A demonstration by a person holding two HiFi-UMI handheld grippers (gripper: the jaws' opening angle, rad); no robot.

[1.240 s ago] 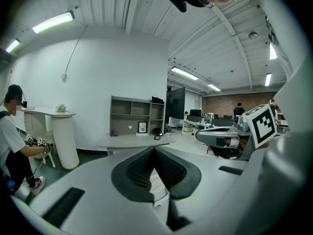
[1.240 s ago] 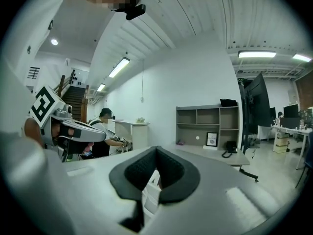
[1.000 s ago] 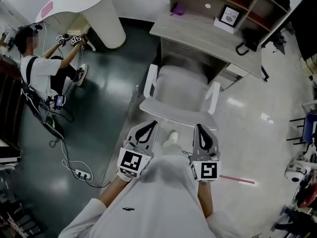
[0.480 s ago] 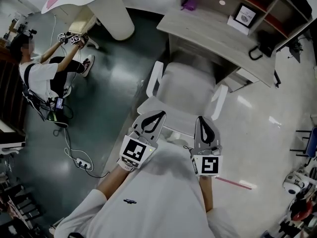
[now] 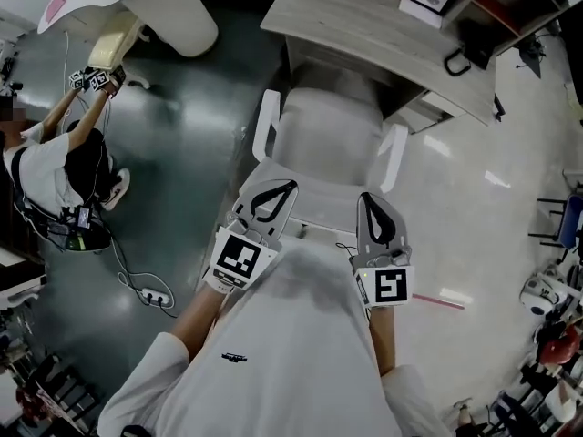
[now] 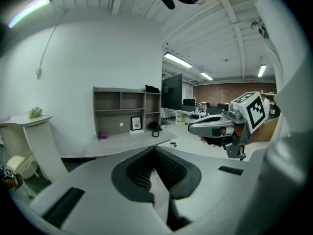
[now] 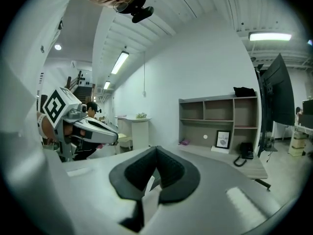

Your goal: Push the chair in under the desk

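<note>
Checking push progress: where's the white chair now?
Head view, centre: the white chair faces the grey desk, seat front at its edge, left claw and right claw at the backrest.

dark glossy floor (image 5: 182,153) beside pale floor (image 5: 474,208), white curved counter (image 5: 178,12), white wall (image 6: 98,53), ceiling strip light (image 7: 270,36)

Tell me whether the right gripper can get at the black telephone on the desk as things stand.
Probably not: the white chair stands between the right gripper and the desk, and the telephone sits far back on it.
</note>
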